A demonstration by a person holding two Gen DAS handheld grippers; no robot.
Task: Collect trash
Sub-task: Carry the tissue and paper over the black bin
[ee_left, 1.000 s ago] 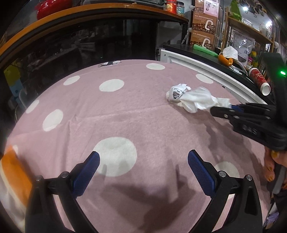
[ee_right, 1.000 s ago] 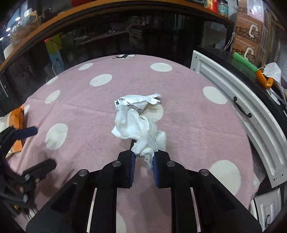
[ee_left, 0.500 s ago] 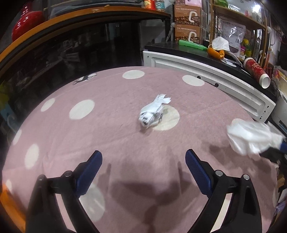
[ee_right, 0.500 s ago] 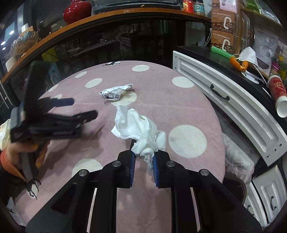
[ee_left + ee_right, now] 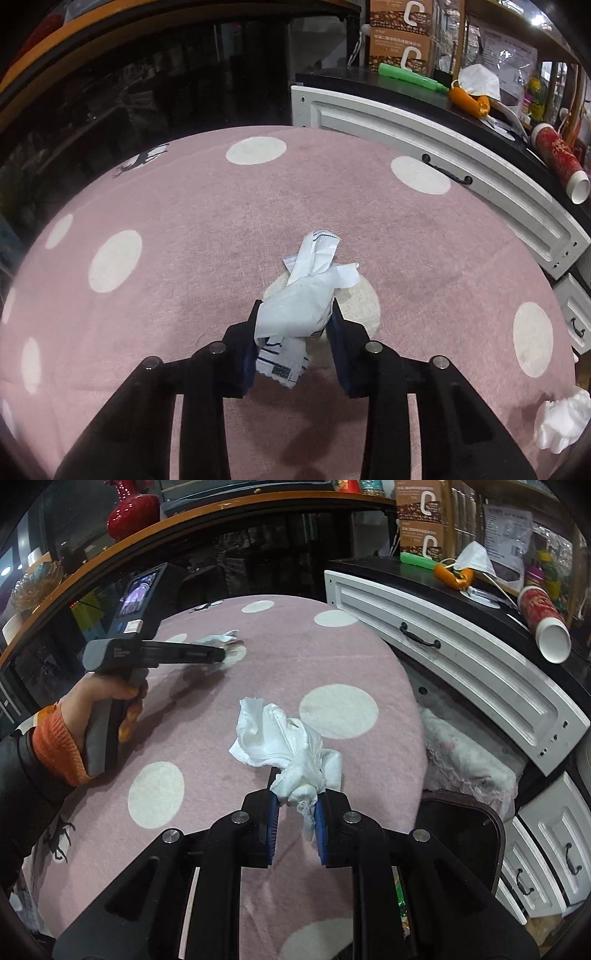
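Both handheld grippers are black, with silver screws along their arms and blue pads on the fingertips [image 5: 272,821]. The left gripper [image 5: 221,653], seen from the right wrist camera, has a grey pistol handle, a printed label and a small lit screen. The person's left hand [image 5: 99,705] shows yellow-painted nails, an orange knitted cuff and a dark sleeve.

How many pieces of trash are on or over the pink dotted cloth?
2. A crumpled printed wrapper sits between the left gripper fingers over a white dot; a wad of white tissue is clamped in the right gripper. More may lie out of frame.
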